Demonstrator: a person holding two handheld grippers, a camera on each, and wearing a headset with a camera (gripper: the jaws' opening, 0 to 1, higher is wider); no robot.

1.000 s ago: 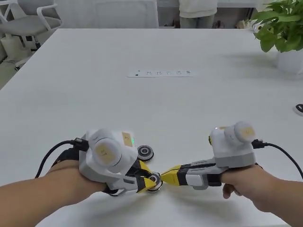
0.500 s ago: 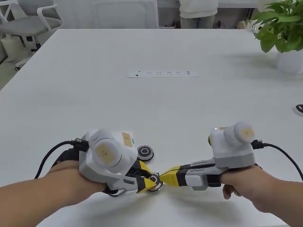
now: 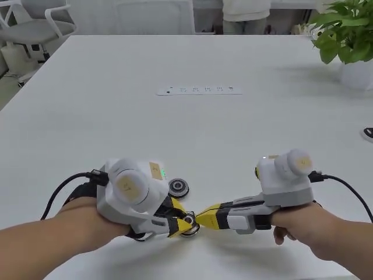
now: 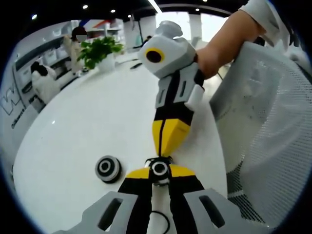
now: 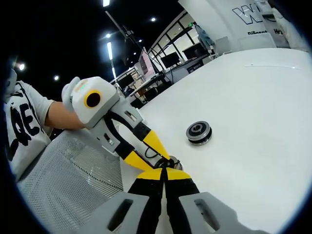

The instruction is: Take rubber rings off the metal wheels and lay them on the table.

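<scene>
Left tool (image 4: pixel 159 171): clamped on metal wheel (image 4: pixel 159 168).
Right tool (image 5: pixel 165 171): jaws together, tips at that wheel.
Second wheel (image 3: pixel 179 187): rubber ring (image 5: pixel 199 141) on.
Remaining: likely both rings.

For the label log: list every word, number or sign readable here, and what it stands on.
"W": wall sign; rest cut off, small line below blurred.
Shirt print: large letters, partly hidden, unreadable.
Power strip markings: too small.
Yellow sticker on the left claw body: too small.
</scene>
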